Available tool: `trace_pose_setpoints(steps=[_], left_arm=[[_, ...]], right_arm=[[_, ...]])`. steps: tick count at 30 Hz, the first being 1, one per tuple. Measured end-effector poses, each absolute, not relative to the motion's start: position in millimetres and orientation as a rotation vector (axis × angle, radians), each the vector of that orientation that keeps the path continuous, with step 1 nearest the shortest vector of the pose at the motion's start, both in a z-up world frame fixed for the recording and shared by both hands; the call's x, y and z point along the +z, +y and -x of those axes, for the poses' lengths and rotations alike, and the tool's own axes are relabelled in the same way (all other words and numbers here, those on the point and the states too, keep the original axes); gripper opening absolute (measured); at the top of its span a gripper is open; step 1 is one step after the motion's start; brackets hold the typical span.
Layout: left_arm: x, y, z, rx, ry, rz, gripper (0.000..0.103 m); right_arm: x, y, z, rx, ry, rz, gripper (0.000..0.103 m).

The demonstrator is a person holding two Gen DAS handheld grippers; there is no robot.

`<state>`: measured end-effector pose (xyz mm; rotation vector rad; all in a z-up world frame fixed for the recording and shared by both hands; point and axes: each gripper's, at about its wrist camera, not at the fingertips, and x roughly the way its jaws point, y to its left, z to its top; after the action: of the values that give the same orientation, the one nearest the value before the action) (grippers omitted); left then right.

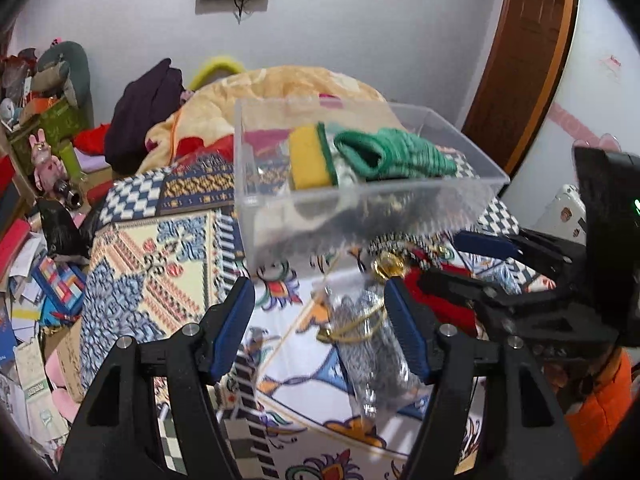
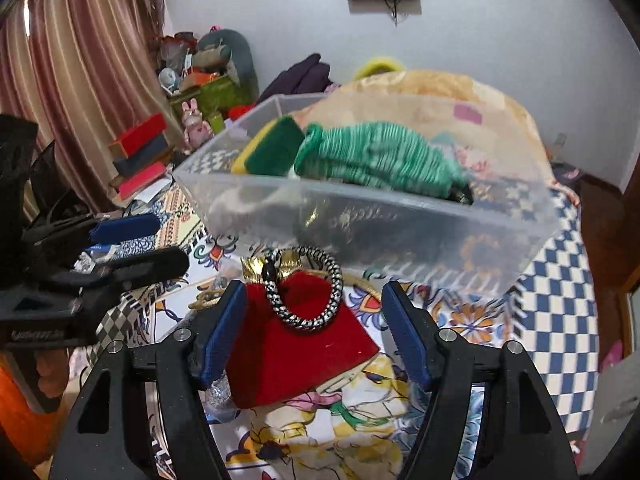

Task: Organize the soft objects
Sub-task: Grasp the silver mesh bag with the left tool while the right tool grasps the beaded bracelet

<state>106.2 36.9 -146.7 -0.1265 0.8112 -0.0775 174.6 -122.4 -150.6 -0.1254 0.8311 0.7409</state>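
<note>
A clear plastic bin (image 1: 400, 208) (image 2: 400, 224) stands on the patterned bedspread and holds a yellow-green sponge (image 1: 310, 158) (image 2: 272, 146) and a green knitted cloth (image 1: 396, 156) (image 2: 380, 158). My left gripper (image 1: 320, 328) is open, its fingers on either side of a silvery mesh pouch with gold cord (image 1: 364, 344) lying in front of the bin. My right gripper (image 2: 314, 332) is open around a red velvet pouch (image 2: 296, 352) with a black-and-white braided cord ring (image 2: 308, 292) on it. The right gripper also shows in the left wrist view (image 1: 484, 260), and the left gripper in the right wrist view (image 2: 128, 244).
A yellow quilt (image 1: 280, 88) and dark clothing (image 1: 148, 112) lie behind the bin. Boxes, books and toys (image 1: 40, 184) crowd the left side beside the bed. A pink curtain (image 2: 80, 60) hangs left. A wooden door frame (image 1: 520, 60) stands right.
</note>
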Motion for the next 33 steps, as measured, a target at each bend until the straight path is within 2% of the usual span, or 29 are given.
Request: trace_pose_setpoints(steps=[10,18,20,22,25,30,33], left_arm=[[-174,19,-92,-0.167,0.894,0.134,0.067],[-184,10,-97,-0.185,0.909,0.163,0.066],[-184,8,-98,-0.192,0.9,0.166,0.056],[-183,5,-98,-0.212,0.897,0.18,0.037],[-183,3,-102,-0.221,0.9,0.196,0.025],[-171,6,-97,-0.183,0.87,0.184,0.017],[-160,12,-89,-0.156,0.838,0.177,0.016]], right_arm=[[-155,-122,-171,0.771,0.847,0.116,0.013],[-143,-136,-162,0.714,0.777,0.127,0.008],[-137,-141,-160,0.706,0.758,0.123,0.007],[-132,-147,-159,0.693,0.738,0.117,0.007],[-122,-155,-156,0.677,0.709,0.1,0.007],[-109,-170,-152,0.674,0.675,0.084,0.007],[-116,-166,-154,0.679,0.712,0.09,0.008]])
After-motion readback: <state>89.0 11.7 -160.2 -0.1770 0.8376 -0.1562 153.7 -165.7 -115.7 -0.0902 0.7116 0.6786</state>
